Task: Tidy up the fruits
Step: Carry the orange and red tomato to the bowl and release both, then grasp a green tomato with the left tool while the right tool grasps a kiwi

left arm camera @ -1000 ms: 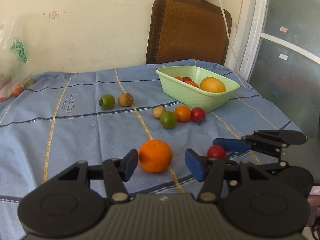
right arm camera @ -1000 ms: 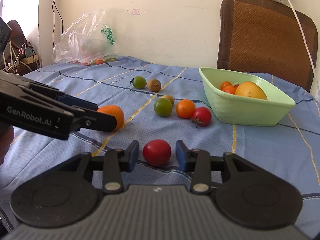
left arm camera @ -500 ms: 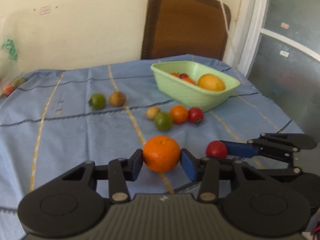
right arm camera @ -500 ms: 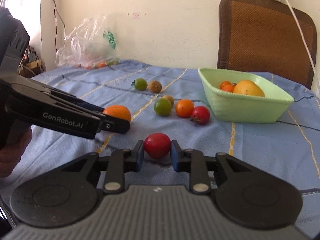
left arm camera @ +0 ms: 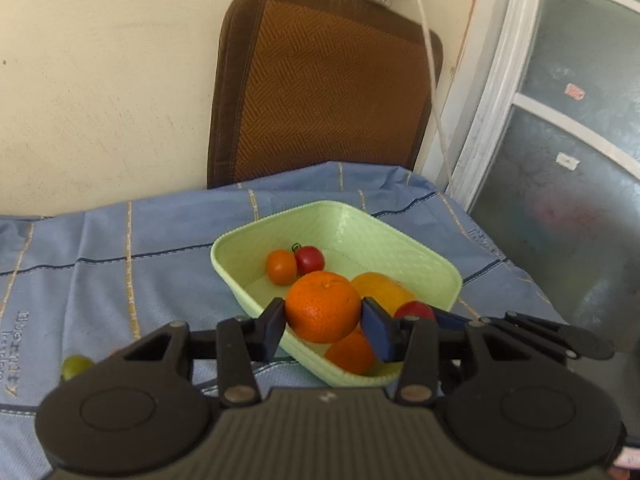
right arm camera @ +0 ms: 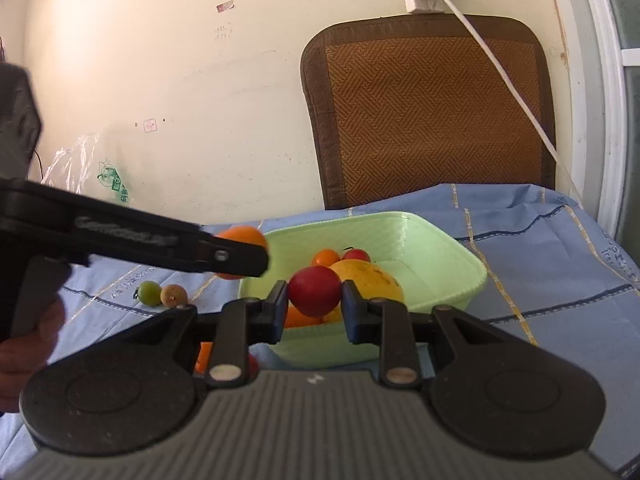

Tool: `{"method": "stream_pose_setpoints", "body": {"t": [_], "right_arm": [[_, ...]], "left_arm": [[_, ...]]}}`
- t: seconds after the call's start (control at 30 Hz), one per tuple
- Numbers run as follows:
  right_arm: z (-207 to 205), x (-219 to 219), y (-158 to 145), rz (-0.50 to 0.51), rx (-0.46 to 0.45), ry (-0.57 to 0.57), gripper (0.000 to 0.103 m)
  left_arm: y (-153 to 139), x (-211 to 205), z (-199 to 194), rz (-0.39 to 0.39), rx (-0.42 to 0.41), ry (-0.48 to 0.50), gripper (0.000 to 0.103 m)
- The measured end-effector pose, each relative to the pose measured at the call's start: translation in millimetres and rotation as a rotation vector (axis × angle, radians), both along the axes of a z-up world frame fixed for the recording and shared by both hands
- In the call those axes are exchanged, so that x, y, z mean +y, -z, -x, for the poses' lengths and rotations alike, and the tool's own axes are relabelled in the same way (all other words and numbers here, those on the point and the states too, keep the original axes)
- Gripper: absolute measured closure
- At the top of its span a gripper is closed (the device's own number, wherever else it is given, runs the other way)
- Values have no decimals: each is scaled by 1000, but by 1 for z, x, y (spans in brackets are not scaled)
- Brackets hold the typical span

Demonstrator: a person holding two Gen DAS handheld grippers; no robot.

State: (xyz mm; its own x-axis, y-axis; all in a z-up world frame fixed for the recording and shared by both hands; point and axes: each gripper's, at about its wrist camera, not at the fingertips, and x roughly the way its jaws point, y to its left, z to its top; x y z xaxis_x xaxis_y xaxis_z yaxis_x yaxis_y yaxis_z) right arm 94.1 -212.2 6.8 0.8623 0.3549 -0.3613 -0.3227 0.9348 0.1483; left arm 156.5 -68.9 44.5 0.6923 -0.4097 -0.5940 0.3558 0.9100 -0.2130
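step: carry to green basket (left arm camera: 420,264) | left gripper (left arm camera: 324,326) jaws clamp orange (left arm camera: 322,306) above basket | right gripper (right arm camera: 314,306) jaws clamp red tomato (right arm camera: 314,291) at its near rim | next: lower, release both

No lettering could be read; the print on the left gripper (right arm camera: 240,258) and the tablecloth (left arm camera: 18,344) was blurred.

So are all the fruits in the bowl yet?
Not yet. The green bowl already holds several fruits. The left gripper holds an orange and the right gripper a red tomato above it. A green fruit and brown fruit wait on the cloth.
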Motion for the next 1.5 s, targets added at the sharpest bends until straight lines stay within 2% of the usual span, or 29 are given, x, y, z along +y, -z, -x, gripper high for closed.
{"method": "stream_pose_setpoints", "body": {"t": [0.07,0.13,0.17,0.23,0.3,0.43,0.53,0.67,0.8,0.9,0.97,1.03,1.07,1.13,1.17,1.33,1.5], "right_arm": [[0,2,2,5,-12,-2,71],[0,4,1,20,-26,-1,69],[1,4,2,24,-32,5,59],[0,2,2,28,-41,19,49],[2,0,1,24,-59,27,49],[10,-4,-2,39,-129,113,49],[12,-14,-4,-16,-142,141,50],[13,-20,-7,-79,-140,149,56],[19,-7,-13,-103,-130,71,56],[17,21,-14,-42,-82,-64,56],[12,48,-13,62,-29,-163,55],[5,77,-10,185,-10,-229,55],[1,87,-10,219,-7,-254,55],[-15,106,-11,254,21,-310,55],[-25,115,-11,263,46,-339,55],[-64,157,-4,352,141,-369,54],[-90,183,8,361,274,-391,54]], "left_arm": [[2,-3,-5,-9,-11,-12,52],[2,-1,-9,8,-6,-18,50],[1,-1,-9,17,-5,-20,50],[-1,6,-9,30,-12,-33,50],[-7,17,-4,45,-34,-60,50],[-23,60,9,85,-72,-157,50],[-27,100,25,92,-90,-247,50],[-16,142,39,98,-59,-331,50],[7,153,38,59,-1,-332,50],[25,146,26,15,16,-313,49],[35,144,17,8,38,-309,50],[41,144,13,22,41,-298,54],[43,144,11,25,40,-298,60],[47,148,8,47,51,-300,74],[48,152,9,72,52,-304,74],[46,170,24,136,66,-332,75],[43,188,60,200,56,-349,75]]}}
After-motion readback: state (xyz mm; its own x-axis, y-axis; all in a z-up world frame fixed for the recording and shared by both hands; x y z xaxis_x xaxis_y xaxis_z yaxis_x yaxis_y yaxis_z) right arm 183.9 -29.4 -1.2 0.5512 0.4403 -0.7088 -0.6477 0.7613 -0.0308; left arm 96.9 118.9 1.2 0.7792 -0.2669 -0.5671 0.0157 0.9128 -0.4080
